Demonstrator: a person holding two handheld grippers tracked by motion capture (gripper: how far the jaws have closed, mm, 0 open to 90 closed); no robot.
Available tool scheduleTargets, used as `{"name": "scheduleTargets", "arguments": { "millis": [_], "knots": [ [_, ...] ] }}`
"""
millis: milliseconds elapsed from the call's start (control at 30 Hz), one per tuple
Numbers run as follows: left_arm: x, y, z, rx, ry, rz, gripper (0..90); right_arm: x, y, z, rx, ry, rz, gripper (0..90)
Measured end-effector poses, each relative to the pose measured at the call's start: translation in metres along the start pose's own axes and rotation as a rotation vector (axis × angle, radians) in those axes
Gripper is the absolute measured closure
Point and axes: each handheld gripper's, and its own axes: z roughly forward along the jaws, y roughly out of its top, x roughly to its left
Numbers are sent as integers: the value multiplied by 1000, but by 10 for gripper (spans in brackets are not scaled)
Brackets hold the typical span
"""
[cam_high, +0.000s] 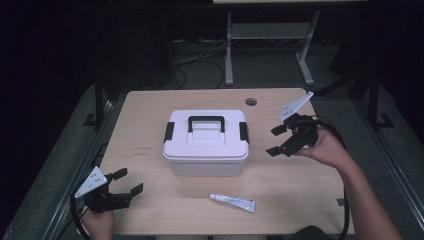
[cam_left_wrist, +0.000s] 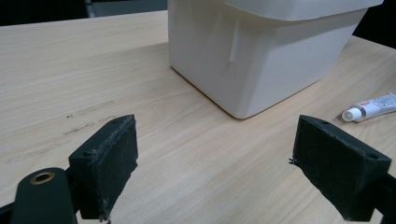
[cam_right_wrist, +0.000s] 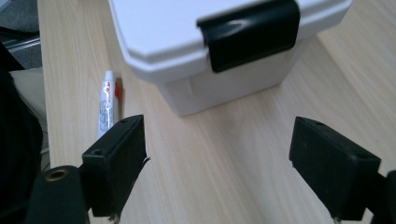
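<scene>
Two grippers hovering over a pale wooden tabletop, both with jaws spread wide and holding nothing. Resting between them, a white lidded storage box, closed, with a black carry handle lying flat on the lid and a black latch at each short end.

Right gripper being held just off the box's right end, jaws pointing toward the right latch; in the right gripper view, sitting straight ahead of the jaws and slightly above them, near but not touching. Latch appearing snapped down over the lid's edge. Left gripper waiting low, well apart from the box; in the left gripper view, the box's near corner rising ahead and a little to the right of the jaws.

Judging progress: looking like the very start of opening the box. Nothing gripped, lid on, both latches seemingly fastened. Remaining, as a guess: closing in on the right latch, lifting it, doing the same with the left latch, then raising the lid.

Also lying nearby, a small white tube with red print, ahead and far to the right of the left gripper's jaws, and to the left of the right gripper's jaws beside the box. Not blocking either path to the latches. Bare tabletop between each gripper and the box. Beyond the far edge, a dim floor with cables and a metal frame.
</scene>
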Motion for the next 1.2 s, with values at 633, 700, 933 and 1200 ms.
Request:
{"name": "scheduleTargets", "arguments": {
  "millis": [633, 700, 933, 1200],
  "knots": [
    [1, 0, -2, -3, 13, 3, 132, -19, 80, 19, 48, 68, -71, 146],
    [2, 0, -3, -7, 15, 2, 132, -19, 89, 23, 55, 73, -84, 146],
    [3, 0, -4, -15, 16, -3, 132, -19, 116, 35, 91, 84, -112, 146],
    [3, 0, -5, -18, 16, -4, 132, -16, 143, 54, 104, 98, -153, 158]
  ]
}}
